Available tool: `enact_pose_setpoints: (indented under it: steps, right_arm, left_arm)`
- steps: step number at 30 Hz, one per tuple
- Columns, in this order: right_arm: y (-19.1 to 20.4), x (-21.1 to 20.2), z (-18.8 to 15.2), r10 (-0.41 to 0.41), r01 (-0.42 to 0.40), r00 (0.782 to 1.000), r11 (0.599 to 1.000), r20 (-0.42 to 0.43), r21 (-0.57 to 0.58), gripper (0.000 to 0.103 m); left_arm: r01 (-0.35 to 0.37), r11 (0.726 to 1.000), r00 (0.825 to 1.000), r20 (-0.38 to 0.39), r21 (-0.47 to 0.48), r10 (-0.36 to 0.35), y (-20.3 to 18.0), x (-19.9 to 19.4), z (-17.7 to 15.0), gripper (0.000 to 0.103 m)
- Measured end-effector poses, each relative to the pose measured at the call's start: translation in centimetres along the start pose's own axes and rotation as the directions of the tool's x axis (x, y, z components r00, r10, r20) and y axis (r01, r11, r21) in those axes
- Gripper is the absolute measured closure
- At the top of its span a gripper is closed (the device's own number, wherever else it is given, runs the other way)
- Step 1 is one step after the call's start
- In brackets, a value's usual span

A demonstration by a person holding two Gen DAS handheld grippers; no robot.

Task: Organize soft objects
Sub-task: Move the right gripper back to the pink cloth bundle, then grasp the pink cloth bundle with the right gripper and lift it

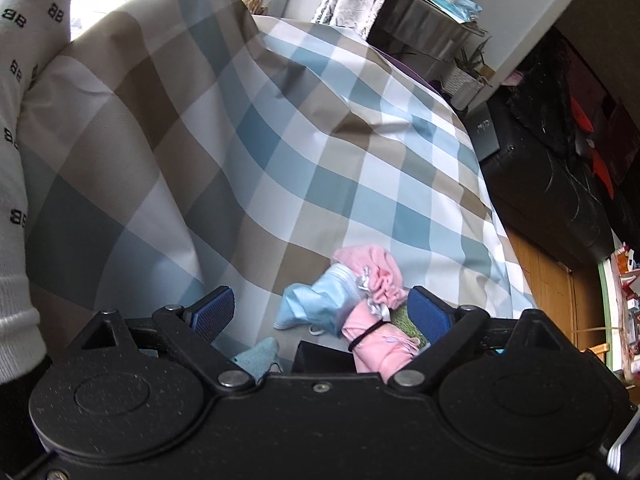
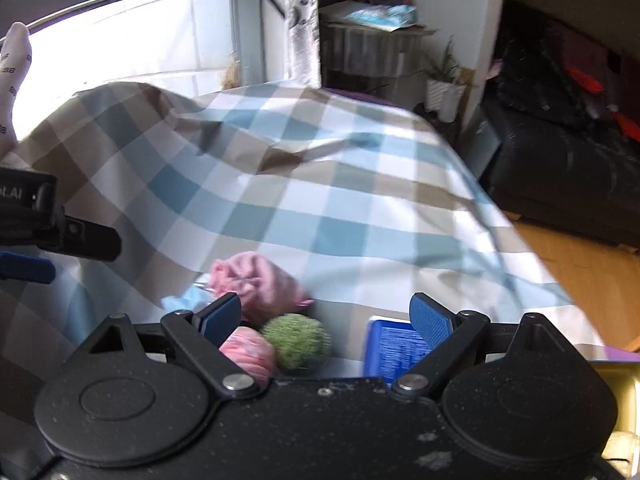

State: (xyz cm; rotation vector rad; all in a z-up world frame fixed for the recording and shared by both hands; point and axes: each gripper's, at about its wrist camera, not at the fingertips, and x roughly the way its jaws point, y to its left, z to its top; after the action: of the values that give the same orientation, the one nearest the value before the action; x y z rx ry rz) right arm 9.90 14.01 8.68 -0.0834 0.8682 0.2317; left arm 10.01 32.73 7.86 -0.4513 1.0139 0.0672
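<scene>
Left wrist view: left gripper jaws wide, holding nothing, over a small pile on the checked bedcover: 1 pink garment, 1 light-blue cloth, 1 pink roll with a black band, 1 teal sock. Right wrist view: right gripper also wide and empty, 1 green fuzzy ball beside 1 pink bundle, 1 blue packet by the right finger; blurred.

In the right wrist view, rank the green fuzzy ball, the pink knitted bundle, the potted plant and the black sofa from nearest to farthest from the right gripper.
1. Green fuzzy ball, just inside the open right gripper, toward its left finger.
2. Pink knitted bundle, just beyond the left finger on the checked bedcover.
3. Black sofa, far right, and potted plant, by the wall: too close to call.
</scene>
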Motion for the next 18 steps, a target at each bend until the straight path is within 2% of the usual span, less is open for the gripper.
enact_pose_setpoints:
  steps: [4,6,9,13,18]
  right_arm:
    - [1.1,2.5,1.4,0.008,-0.007,0.999,1.0,-0.04,0.018,0.012]
    - [1.2,4.5,2.1,0.032,-0.028,0.995,0.999,-0.092,0.045,0.012]
    - [0.8,7.4,2.9,0.099,-0.076,0.981,0.987,-0.166,0.142,0.012]
    - [0.4,11.0,3.8,0.178,-0.119,0.959,0.96,-0.219,0.254,0.012]
    - [0.8,15.0,4.0,0.211,-0.123,0.934,0.948,-0.287,0.294,0.012]
  left_arm:
    - [-0.042,0.999,0.999,0.022,0.033,0.041,-0.3,-0.1,0.0,0.013]
    - [-0.06,0.997,0.998,0.036,0.042,0.058,-0.4,-0.3,0.0,0.013]
    - [-0.051,0.998,0.998,0.039,0.03,0.05,0.0,-0.4,0.1,0.013]
    - [-0.054,0.998,0.998,0.043,0.032,0.052,-0.1,-0.4,0.2,0.013]
    - [-0.048,0.998,0.998,0.054,0.051,0.045,-0.6,-0.6,0.1,0.013]
